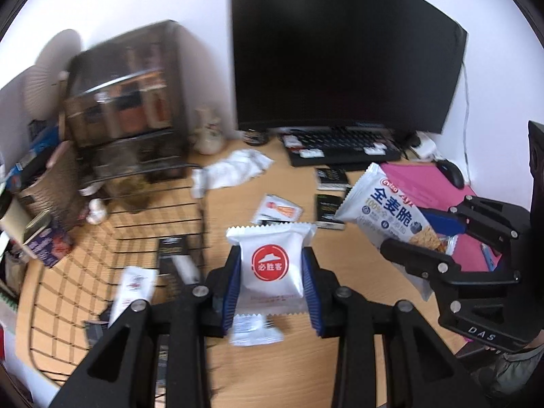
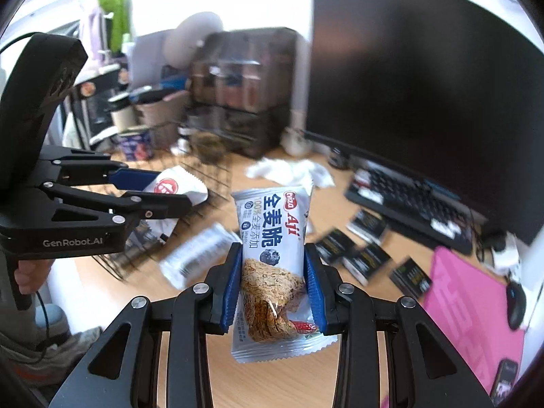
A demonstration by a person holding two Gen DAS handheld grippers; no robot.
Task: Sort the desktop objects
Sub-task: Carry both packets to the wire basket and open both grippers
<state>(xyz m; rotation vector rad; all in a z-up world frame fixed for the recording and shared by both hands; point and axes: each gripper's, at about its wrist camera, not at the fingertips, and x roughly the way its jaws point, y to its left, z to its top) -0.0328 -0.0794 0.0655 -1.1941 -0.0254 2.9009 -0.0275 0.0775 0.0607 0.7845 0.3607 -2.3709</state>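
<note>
Above wooden surface (image 1: 289, 367): left gripper (image 1: 272, 278) fingers pinching white Pizza Hut sachet (image 1: 270, 261); right gripper (image 2: 273, 282) fingers pinching Aji wholewheat crisp packet (image 2: 272, 255). Both lifted clear, probably bound for wire basket (image 1: 102, 272), blurred.

The small white plastic packet with zigzag edges (image 1: 270, 265) has a red circle with white marks in the middle. The long white snack packet (image 2: 272, 258) has dark blue letters, a little red badge, a blue berry, and a golden brown biscuit picture. The left gripper (image 1: 271, 290) is black with blue pads (image 1: 232, 292). The right gripper (image 2: 273, 289) is black and blue too. The flat wooden desk (image 1: 272, 367) is light tan. The black wire basket (image 1: 102, 265) makes a pattern of squares. The soft pink mat (image 2: 476, 309) is bright pink. The big flat monitor screen (image 1: 340, 51) is black. The little flat packs (image 2: 367, 258) are black with gold marks. The crumpled tissue (image 1: 234, 168) is white.
</note>
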